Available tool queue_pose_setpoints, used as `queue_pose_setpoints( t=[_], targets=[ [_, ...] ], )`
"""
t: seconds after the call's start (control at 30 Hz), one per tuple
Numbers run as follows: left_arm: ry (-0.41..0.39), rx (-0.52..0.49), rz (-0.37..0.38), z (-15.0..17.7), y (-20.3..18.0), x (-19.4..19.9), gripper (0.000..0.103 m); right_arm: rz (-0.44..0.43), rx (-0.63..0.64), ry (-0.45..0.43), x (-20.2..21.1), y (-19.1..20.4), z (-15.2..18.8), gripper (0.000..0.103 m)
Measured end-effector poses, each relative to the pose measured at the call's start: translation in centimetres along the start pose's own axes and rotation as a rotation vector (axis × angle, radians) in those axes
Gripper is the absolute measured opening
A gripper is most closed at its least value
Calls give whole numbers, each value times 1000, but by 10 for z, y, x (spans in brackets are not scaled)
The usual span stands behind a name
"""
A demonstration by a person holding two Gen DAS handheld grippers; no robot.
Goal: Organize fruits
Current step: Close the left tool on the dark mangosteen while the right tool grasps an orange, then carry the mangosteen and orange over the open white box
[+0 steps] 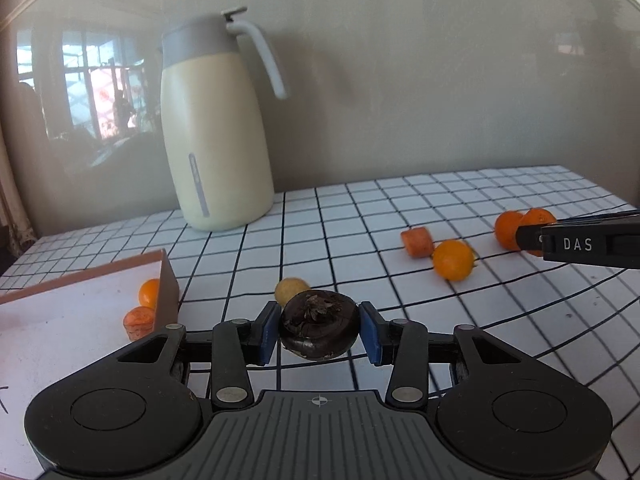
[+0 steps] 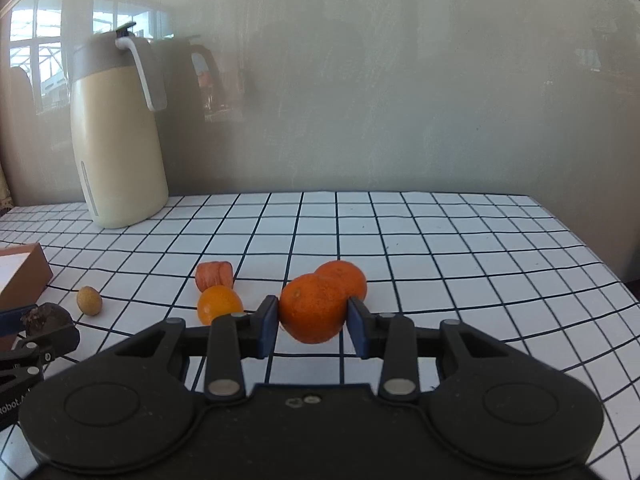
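My left gripper (image 1: pixel 319 330) is shut on a dark brown, round fruit (image 1: pixel 320 336), held just above the checked tablecloth. A small yellowish fruit (image 1: pixel 291 290) lies right behind it. In the right wrist view my right gripper (image 2: pixel 312 320) is shut on an orange tangerine (image 2: pixel 312 306), with a second tangerine (image 2: pixel 346 278) touching it from behind. A smaller orange fruit (image 2: pixel 219 304) and a carrot piece (image 2: pixel 214 275) lie to their left. The left wrist view shows a right gripper finger (image 1: pixel 580 242) at the tangerines (image 1: pixel 507 230).
A brown box with a white face (image 1: pixel 60 320) is at the left, with a small orange fruit (image 1: pixel 149 292) and a carrot piece (image 1: pixel 139 320) at its right corner. A cream jug (image 1: pixel 216 140) stands at the back left against the wall. The table edge (image 2: pixel 600 264) runs along the right.
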State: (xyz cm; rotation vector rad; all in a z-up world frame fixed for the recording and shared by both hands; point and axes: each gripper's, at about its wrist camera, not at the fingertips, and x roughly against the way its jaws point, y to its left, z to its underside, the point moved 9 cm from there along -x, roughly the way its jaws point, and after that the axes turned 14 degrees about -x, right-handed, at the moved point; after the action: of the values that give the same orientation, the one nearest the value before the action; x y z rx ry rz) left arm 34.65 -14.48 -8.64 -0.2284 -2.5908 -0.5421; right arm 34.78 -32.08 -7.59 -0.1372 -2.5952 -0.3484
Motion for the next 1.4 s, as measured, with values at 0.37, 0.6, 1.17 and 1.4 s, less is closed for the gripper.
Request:
queue_pose_setpoints(
  t=[0.37, 0.6, 1.17, 1.4],
  targets=[
    [-86, 7, -14, -11, 22, 51, 43, -22, 21, -64, 43, 22, -8, 28],
    [-117, 33, -53, -10, 57, 75, 43, -69, 61, -84, 55, 64, -7, 28],
    [-111, 119, -156, 22, 148, 95, 43, -162, 166, -97, 68, 154, 5, 28],
    [-112, 135, -195, 33, 169, 113, 43, -205, 192, -109, 77, 182, 6, 28]
  ],
)
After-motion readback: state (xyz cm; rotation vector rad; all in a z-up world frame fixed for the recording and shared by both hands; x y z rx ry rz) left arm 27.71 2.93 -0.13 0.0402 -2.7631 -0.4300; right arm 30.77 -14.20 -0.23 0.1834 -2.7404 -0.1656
